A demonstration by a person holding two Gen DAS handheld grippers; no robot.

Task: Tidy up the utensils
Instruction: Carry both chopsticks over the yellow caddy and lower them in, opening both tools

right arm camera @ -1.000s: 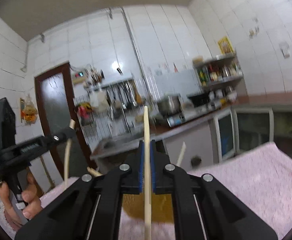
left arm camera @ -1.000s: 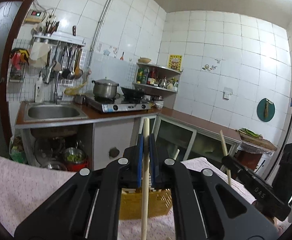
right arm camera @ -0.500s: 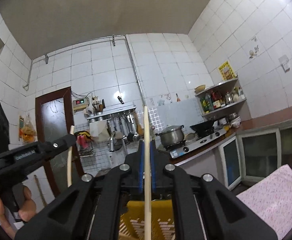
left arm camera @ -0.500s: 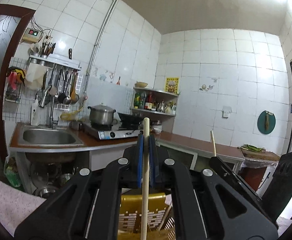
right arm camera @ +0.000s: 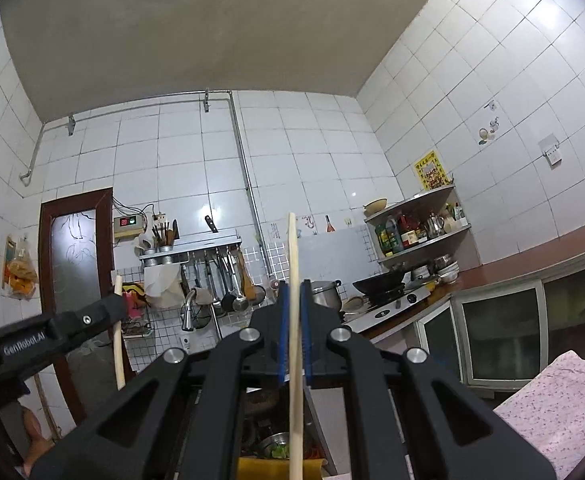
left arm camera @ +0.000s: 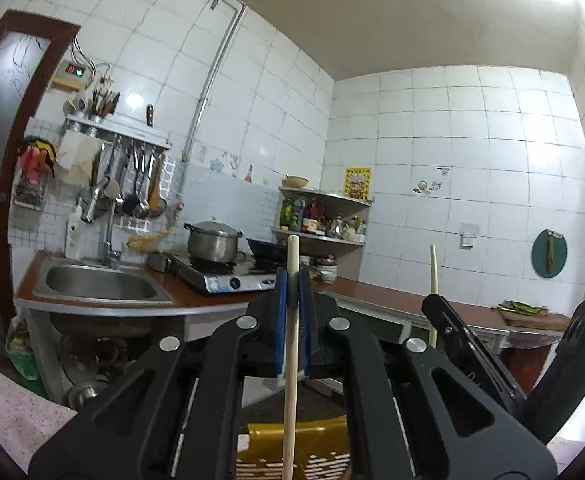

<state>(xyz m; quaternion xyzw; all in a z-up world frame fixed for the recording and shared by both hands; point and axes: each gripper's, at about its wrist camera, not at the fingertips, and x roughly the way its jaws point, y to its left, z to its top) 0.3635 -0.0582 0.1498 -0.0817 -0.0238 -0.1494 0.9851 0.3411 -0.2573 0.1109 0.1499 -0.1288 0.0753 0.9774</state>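
My left black two-finger tongs [left arm camera: 292, 280] are clenched on a pale wooden chopstick [left arm camera: 291, 360], which stands upright between the blue pads [left arm camera: 280, 320] and rises a little above the fingertips. My right black two-finger tongs [right arm camera: 292, 292] grip a second pale wooden chopstick [right arm camera: 295, 340] in the same way, also upright between their blue pads [right arm camera: 283, 328], and this stick reaches well above the tips.

Both tongs point up toward the white tiled wall [left arm camera: 452, 152] of the kitchen. Under each of them, at the bottom edge of the view, a yellow slotted plastic basket [left arm camera: 316, 456] lies below the lower end of the stick; from the right camera only a small part of its rim [right arm camera: 264, 466] shows.

Further away I see the steel sink [left arm camera: 100, 284] in the brown counter, then the gas stove [left arm camera: 232, 278] beside it with a steel pot [left arm camera: 212, 240] on it. A pink patterned cloth [right arm camera: 552, 400] lies at my right.
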